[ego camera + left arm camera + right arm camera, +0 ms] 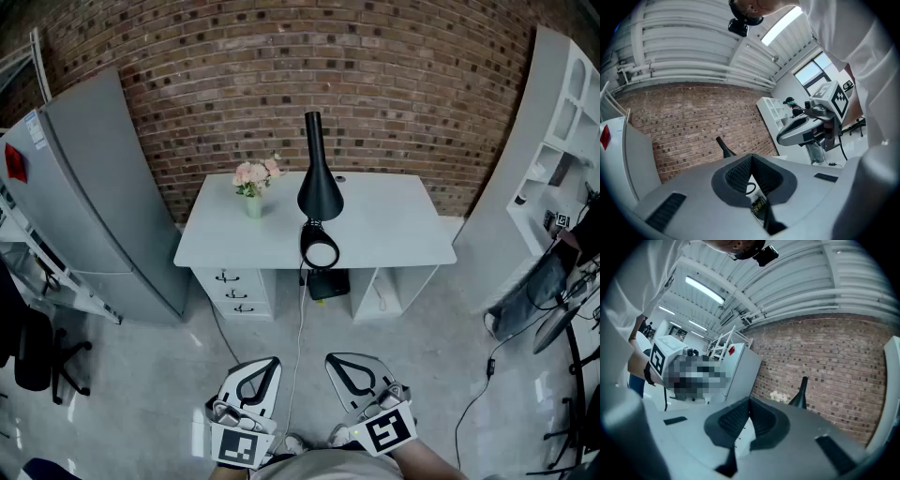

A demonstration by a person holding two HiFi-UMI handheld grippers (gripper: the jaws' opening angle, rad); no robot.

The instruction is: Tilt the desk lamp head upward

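This looks like a mock room set up inside an industrial hall, a test or recording space rather than a real home. A brick wall (281,56) backs a white desk (394,234) with drawers (232,291), a desk lamp (319,187) and a vase of flowers (253,187). A grey refrigerator (103,187) and a white shelf unit (562,122) flank it. The floor (141,394) is polished concrete with a loose cable (478,384) and an office chair (33,352). Overhead (seen from the gripper views) runs a corrugated metal roof (684,37) with a strip light (783,26).
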